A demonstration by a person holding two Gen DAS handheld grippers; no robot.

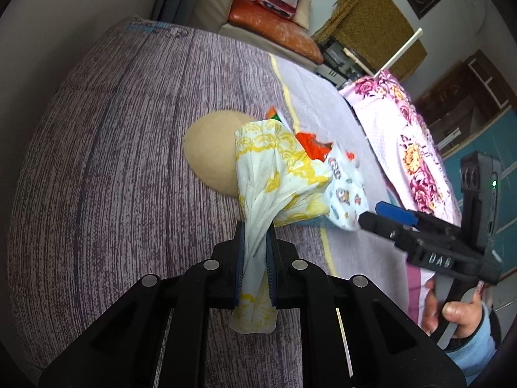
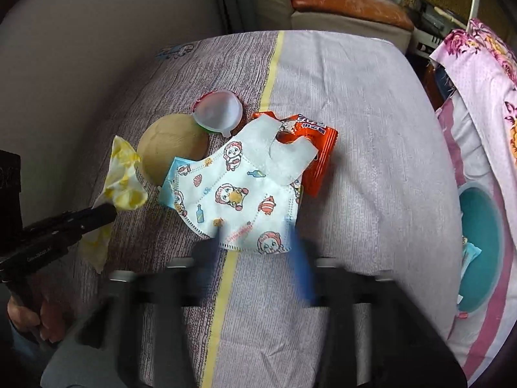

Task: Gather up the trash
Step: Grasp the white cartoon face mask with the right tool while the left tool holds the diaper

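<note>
My left gripper (image 1: pixel 255 229) is shut on a crumpled yellow-and-white wrapper (image 1: pixel 274 168), which it holds above the bed; the same wrapper (image 2: pixel 124 177) and gripper (image 2: pixel 110 211) show at the left of the right wrist view. A child's face mask with cartoon prints (image 2: pixel 239 187) lies flat on the bedspread over an orange snack wrapper (image 2: pixel 320 148) and a light-blue packet (image 2: pixel 169 184). My right gripper (image 2: pixel 255 239) is blurred and open, its fingers standing wide on either side of the mask's near edge. In the left wrist view this right gripper (image 1: pixel 370 213) sits at the mask (image 1: pixel 345 194).
A clear plastic cup (image 2: pixel 218 113) and a tan round piece (image 2: pixel 171 145) lie behind the mask. A teal bowl (image 2: pixel 481 249) sits on the pink floral cloth (image 2: pixel 484 97) at right. The striped purple bedspread (image 2: pixel 355 129) stretches around them. A person's hand (image 1: pixel 458 313) holds the right gripper.
</note>
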